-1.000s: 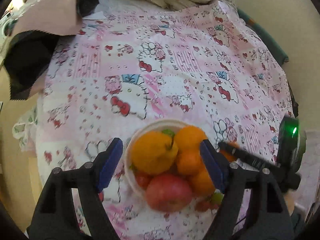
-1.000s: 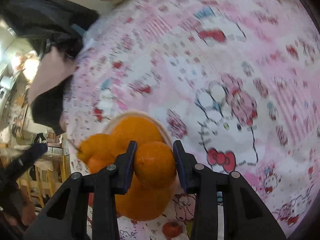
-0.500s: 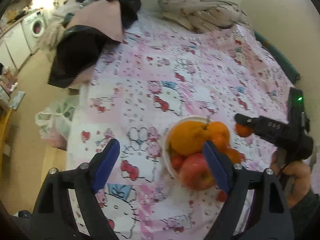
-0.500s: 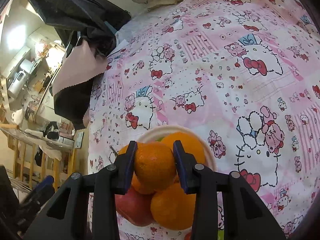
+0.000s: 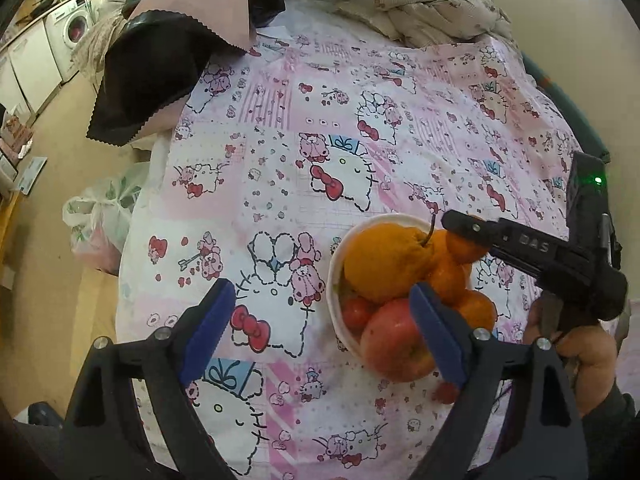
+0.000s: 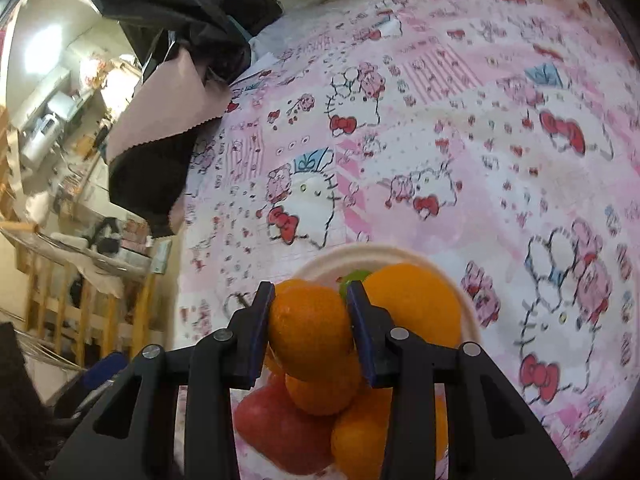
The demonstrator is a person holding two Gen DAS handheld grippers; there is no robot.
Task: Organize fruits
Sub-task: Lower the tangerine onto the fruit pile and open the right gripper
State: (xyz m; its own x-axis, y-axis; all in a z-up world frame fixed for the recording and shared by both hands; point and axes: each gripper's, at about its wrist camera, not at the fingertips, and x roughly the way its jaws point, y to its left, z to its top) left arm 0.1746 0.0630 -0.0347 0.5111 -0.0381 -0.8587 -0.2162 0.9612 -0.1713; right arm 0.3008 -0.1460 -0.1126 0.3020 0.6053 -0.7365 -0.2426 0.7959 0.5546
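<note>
Orange-skinned mandarin (image 6: 310, 324) pinched between the blue pads of the right gripper (image 6: 310, 330), jaws closed just to its width, held directly above the heaped fruit, probably so it can be lowered onto the pile without rolling off. Directly beneath the claw: white bowl (image 6: 344, 258), already crowded with a large stemmed orange (image 5: 384, 260), more small oranges (image 6: 324, 390), a red apple (image 5: 394, 342), a small tomato (image 5: 356, 312) and a glimpse of something green (image 6: 354, 280). Little free room on top, so, as a judgement, a gentle seat in a hollow between fruits called for, or the load may tumble. Left gripper (image 5: 320, 336) spread wide and holding nothing, hovering with the bowl at its right-hand pad (image 5: 436, 340), perhaps ready to steady the rim. A small red fruit (image 5: 446, 394) loose on the pink cartoon-print cloth (image 5: 320, 140) just outside the bowl, under that same pad. Farther out from both claws, dark folded fabric (image 5: 148, 80) at the cloth's far edge.
</note>
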